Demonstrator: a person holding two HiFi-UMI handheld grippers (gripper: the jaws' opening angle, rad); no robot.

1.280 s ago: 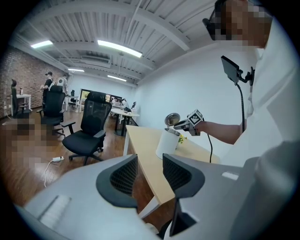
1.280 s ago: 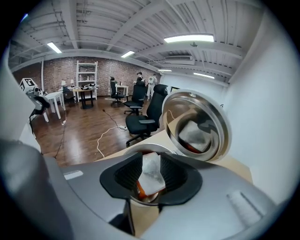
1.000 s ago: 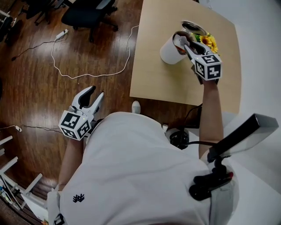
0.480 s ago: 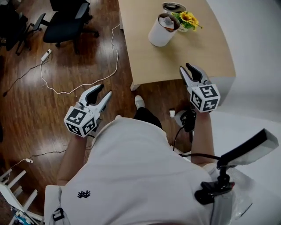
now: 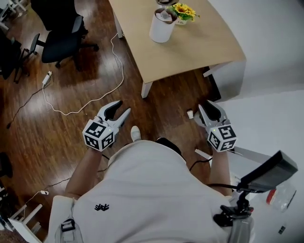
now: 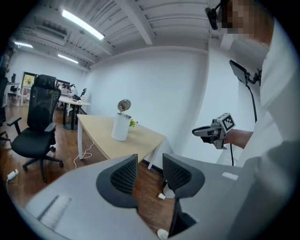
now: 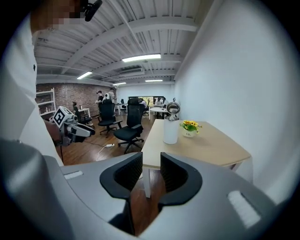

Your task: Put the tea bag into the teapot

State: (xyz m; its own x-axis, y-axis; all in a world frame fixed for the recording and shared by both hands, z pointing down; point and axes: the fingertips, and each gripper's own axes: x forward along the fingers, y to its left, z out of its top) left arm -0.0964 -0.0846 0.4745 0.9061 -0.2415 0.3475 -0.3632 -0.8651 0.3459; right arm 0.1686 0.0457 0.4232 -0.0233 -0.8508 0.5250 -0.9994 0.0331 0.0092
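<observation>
The white teapot (image 5: pixel 160 28) stands with its lid tipped open at the far end of the wooden table (image 5: pixel 190 50). It also shows in the left gripper view as the teapot (image 6: pixel 120 127) and in the right gripper view as the teapot (image 7: pixel 170 130). Something brownish shows in its mouth; I cannot tell whether it is the tea bag. My left gripper (image 5: pixel 119 108) and right gripper (image 5: pixel 209 107) hang over the floor well short of the table. Both are open with nothing between the jaws. Each shows in its own view: left gripper (image 6: pixel 150 171), right gripper (image 7: pixel 151 171).
A small pot of yellow flowers (image 5: pixel 183 10) sits beside the teapot. A black office chair (image 5: pixel 59 40) stands left of the table, and a white cable (image 5: pixel 95 99) trails over the wood floor. A small white cup (image 5: pixel 190 114) lies on the floor near my right gripper.
The person has backed away from the table. The right gripper left the teapot's mouth and came down over the floor; the teapot now sits far ahead of both grippers.
</observation>
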